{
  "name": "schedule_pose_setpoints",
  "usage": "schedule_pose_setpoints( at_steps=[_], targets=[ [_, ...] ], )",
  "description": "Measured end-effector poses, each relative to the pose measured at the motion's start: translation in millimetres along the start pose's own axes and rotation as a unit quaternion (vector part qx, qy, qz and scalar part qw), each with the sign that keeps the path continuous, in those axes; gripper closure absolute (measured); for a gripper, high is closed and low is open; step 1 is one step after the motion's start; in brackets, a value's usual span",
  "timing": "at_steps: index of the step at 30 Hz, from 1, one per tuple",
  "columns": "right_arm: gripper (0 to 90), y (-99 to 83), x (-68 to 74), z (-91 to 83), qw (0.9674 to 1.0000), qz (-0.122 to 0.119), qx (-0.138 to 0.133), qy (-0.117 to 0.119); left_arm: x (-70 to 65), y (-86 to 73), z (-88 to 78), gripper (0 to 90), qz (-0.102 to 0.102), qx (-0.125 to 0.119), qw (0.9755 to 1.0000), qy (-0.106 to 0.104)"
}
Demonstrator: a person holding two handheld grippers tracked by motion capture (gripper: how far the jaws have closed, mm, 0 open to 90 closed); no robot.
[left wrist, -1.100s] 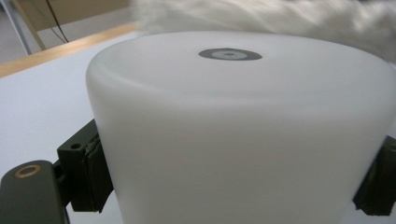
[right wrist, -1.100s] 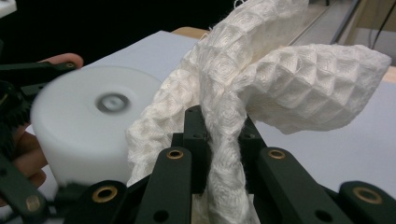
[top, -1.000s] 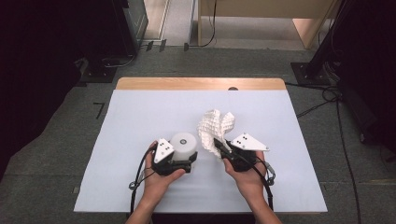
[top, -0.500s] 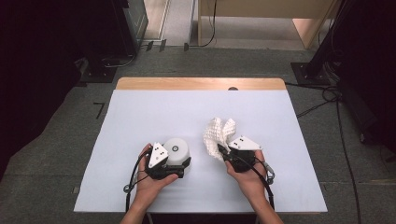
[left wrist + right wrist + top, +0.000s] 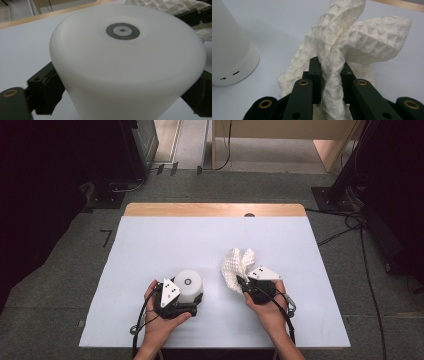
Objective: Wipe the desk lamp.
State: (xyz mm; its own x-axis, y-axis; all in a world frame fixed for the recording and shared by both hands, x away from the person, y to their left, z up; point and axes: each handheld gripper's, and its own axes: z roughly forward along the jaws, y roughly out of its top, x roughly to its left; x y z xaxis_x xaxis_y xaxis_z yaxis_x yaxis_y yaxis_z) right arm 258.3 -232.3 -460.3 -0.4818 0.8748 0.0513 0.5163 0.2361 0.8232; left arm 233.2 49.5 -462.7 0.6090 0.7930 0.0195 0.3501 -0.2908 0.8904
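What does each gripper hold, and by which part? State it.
Left gripper: white cone-shaped device, clamped across its sides. Right gripper: white waffle cloth, pinched at a bunched fold.

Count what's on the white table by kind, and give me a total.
White cone-shaped device: 1
White waffle-weave cloth: 1
Hand-held gripper: 2, the left and the right
Total: 4
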Motion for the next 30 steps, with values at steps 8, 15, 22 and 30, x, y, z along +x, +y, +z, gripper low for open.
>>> schedule_pose_setpoints(
  at_steps=[8,15,22,30],
  targets=[
    [77.6,-4.2,-9.5,0.9,0.9999,0.009,0.008,-0.009,7.3,1.9,0.2,8.5,0.006,-0.002,0.9998,-0.018],
    [73.1,-13.8,-35.3,1.5,0.9982,0.031,0.024,-0.045,17.3,5.2,-5.2,8.6,-0.006,-0.017,0.9990,-0.041],
    [69.9,-15.9,-45.2,-0.3,0.9972,0.033,0.028,-0.062,19.0,4.2,-4.7,8.5,-0.006,-0.017,0.9989,-0.043],
    [47.3,-16.0,-53.9,-1.8,0.9946,0.032,0.036,-0.092,21.6,6.8,-5.4,8.6,-0.003,-0.026,0.9980,-0.057]
  ],
)
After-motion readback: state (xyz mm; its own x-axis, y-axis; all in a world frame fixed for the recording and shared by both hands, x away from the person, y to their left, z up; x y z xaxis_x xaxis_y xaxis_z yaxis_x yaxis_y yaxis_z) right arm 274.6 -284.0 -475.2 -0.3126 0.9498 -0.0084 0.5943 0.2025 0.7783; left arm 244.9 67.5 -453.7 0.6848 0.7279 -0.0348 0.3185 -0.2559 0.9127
